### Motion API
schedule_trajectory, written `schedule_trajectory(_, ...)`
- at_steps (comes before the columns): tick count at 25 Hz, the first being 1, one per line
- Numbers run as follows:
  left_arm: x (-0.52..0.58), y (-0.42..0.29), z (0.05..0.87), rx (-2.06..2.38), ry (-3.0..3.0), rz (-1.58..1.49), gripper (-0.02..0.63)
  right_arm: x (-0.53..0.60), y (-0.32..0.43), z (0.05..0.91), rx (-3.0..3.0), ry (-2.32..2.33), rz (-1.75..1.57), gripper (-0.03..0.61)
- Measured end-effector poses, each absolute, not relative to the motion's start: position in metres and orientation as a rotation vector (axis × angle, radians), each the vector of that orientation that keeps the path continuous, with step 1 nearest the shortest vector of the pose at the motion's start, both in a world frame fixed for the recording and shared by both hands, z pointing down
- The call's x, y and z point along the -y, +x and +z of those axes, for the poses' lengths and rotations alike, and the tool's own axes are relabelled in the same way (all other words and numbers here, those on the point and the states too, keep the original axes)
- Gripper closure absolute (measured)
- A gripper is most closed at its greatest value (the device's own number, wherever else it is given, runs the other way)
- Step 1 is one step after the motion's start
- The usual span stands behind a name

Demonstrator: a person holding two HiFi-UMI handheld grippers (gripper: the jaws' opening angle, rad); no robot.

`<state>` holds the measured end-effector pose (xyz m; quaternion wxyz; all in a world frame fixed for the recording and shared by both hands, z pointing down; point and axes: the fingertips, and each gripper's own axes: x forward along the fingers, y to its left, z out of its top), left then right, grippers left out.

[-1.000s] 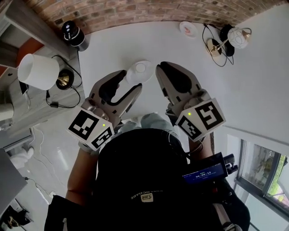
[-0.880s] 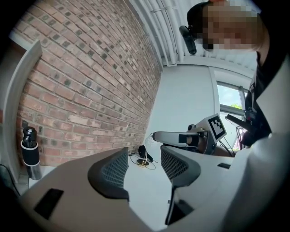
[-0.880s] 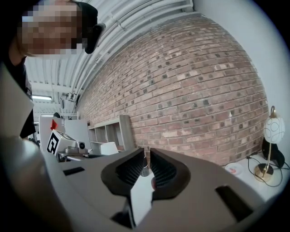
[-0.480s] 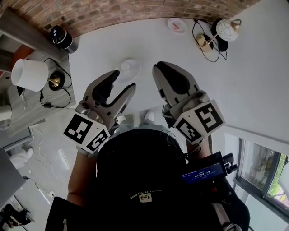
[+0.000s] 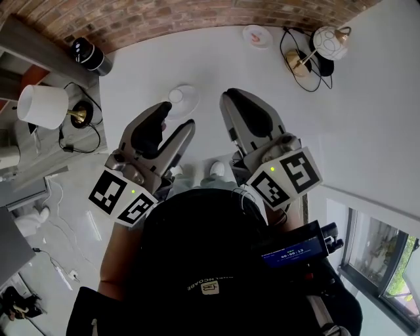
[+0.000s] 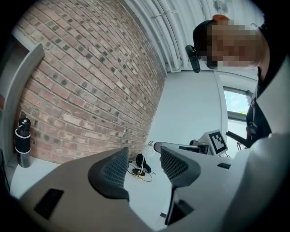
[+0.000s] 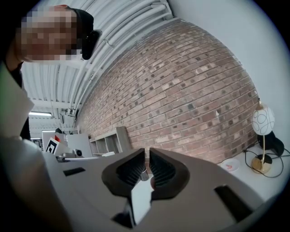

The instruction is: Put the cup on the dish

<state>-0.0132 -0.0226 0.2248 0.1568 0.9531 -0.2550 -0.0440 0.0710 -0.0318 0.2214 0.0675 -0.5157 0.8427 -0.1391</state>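
**Both grippers free; cup sits on a dish ahead of the left one**

I have both tools pointing level over the white table point(image 5: 367, 131), near my body, and neither touches anything. The left gripper point(image 5: 178, 115) has its jaws well apart with only open air between them, which I judge a ready stance for a pick. The right gripper point(image 5: 231, 98) has its jaws drawn almost together, only a thin slit showing in its own view, and nothing is gripped. I judge it parked out of the way.

The cup point(image 5: 175, 96), a small white round form, appears to rest off-centre on a white dish point(image 5: 189, 105) just beyond the left gripper's tips. If so, the placing looks done. Should the target be the second dish point(image 5: 256, 36), the pink-marked one near the brick wall point(image 5: 164, 20), the cup is well apart from it. I cannot settle which.

Count:
- grippers: two
- cups: one
- dishes: two
- lamps: two, a shaded lamp point(image 5: 42, 106) and a globe lamp point(image 5: 328, 42)
- black cylinder point(image 5: 88, 56): one
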Motion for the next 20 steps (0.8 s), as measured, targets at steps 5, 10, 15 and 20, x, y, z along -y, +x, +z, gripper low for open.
schedule_trajectory(5,0.036,-0.011,0.224,0.755,2.723,-0.122,0.383,0.045,0.077,0.222,-2.518,-1.545,-0.424,0.565)
schedule_trajectory(10,0.047,-0.011,0.229,0.812,2.746,-0.085,0.495,0.054,0.077,0.224,-2.509,-1.535,-0.438,0.565)
schedule_trajectory(15,0.054,-0.017,0.219,0.862,2.731,-0.172,0.607,0.059,0.082,0.223,-2.497,-1.548,-0.420,0.565)
schedule_trajectory(20,0.056,-0.016,0.211,0.870,2.726,-0.211,0.607,0.061,0.086,0.227,-2.489,-1.563,-0.421,0.565)
